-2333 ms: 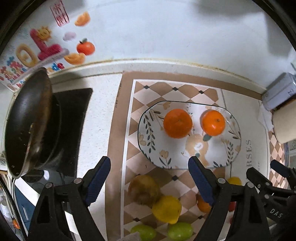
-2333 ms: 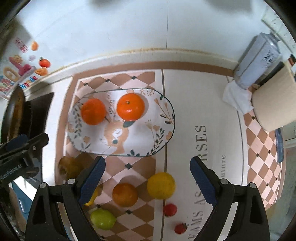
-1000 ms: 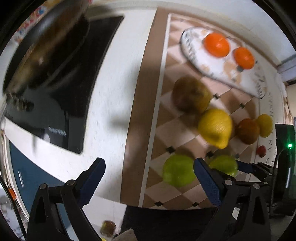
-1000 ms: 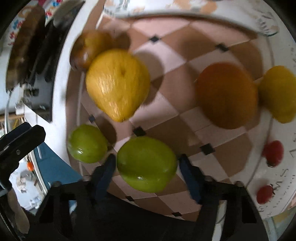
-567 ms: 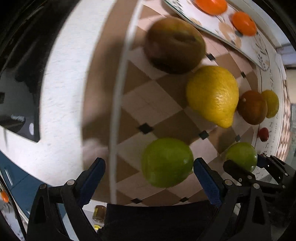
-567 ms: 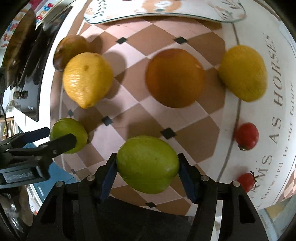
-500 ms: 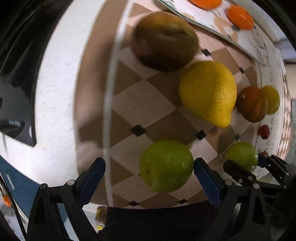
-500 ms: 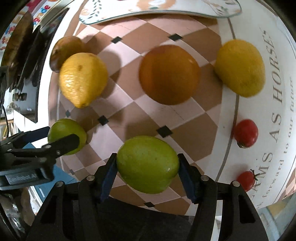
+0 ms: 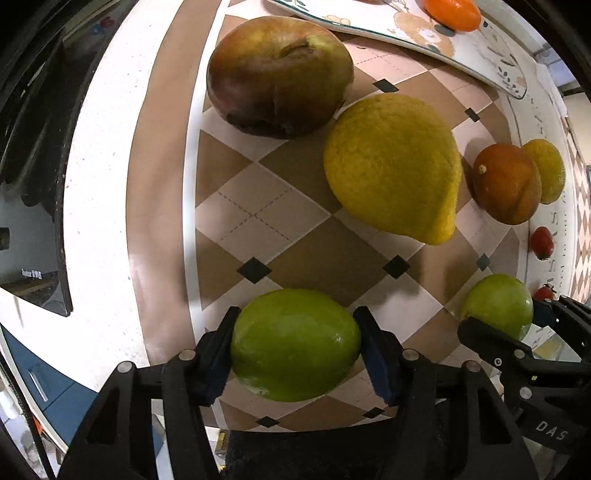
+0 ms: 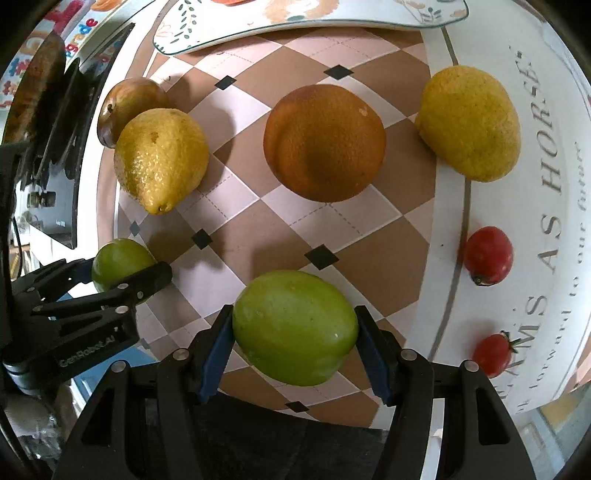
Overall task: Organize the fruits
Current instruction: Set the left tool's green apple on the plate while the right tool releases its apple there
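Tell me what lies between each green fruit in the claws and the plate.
The left claw grips one green fruit; the lemon and brownish apple lie between it and the plate. The right claw grips the other green fruit; the orange lies in its path.

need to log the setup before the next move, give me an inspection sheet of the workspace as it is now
Surface: checkered mat on a white counter.
Job's things: two green fruits, one in each gripper; apple, two lemons, orange and two tomatoes loose on the mat; plate at the far edge.
Clutter: nothing seen.
Grippers: left gripper shut on a green fruit; right gripper shut on the other.
Cables: nothing seen.
Surroundings: black stove at left.
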The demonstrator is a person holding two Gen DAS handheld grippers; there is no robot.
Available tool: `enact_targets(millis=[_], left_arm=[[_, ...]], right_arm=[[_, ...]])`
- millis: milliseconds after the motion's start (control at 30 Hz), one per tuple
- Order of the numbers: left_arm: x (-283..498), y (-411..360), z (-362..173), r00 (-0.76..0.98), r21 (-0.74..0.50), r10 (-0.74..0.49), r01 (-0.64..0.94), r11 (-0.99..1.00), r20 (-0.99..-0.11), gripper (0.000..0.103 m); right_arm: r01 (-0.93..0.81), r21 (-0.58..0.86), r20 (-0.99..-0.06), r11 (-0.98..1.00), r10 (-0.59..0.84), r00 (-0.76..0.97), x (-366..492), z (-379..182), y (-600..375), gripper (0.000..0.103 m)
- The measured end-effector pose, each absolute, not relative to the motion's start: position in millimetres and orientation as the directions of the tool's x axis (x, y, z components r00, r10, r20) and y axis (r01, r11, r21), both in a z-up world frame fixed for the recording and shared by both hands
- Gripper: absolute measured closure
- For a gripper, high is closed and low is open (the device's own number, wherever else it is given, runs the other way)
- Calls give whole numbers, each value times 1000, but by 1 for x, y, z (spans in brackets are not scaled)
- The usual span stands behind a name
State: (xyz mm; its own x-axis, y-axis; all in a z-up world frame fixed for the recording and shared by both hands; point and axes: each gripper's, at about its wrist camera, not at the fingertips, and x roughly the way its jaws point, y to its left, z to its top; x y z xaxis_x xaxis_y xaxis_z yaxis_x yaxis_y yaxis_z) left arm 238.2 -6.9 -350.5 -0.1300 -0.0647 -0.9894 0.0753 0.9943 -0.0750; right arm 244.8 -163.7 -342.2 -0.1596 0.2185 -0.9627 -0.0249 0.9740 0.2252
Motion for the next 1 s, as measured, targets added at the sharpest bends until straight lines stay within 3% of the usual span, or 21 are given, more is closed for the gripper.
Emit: enact_targets(millis=[133,333,533,833,1000], left_arm=[[237,-1,-319,-122,-168,-162,39,985,-979,44],[267,-2,-235,40,-231,-235,81,969,-971,44],[338,-9,-191,190,-219,-237,109,970,-953,44],[422,-4,-250,149,-63,-73,72,995,-986,44],[440,-7,-283,52,-75,-78,51,996,-996,44]], right_arm=[[13,288,-947,957,287,-142,249,-325,-166,38],[42,338,-941,940,338,9,280,-262,-190,38],[70,291,-947,954,277,162,346,-222,-214,38],[95,172,-980,980,161,113,435,-274,-226,37],[79,141,-989,987,136,61,449,-302,-219,37]])
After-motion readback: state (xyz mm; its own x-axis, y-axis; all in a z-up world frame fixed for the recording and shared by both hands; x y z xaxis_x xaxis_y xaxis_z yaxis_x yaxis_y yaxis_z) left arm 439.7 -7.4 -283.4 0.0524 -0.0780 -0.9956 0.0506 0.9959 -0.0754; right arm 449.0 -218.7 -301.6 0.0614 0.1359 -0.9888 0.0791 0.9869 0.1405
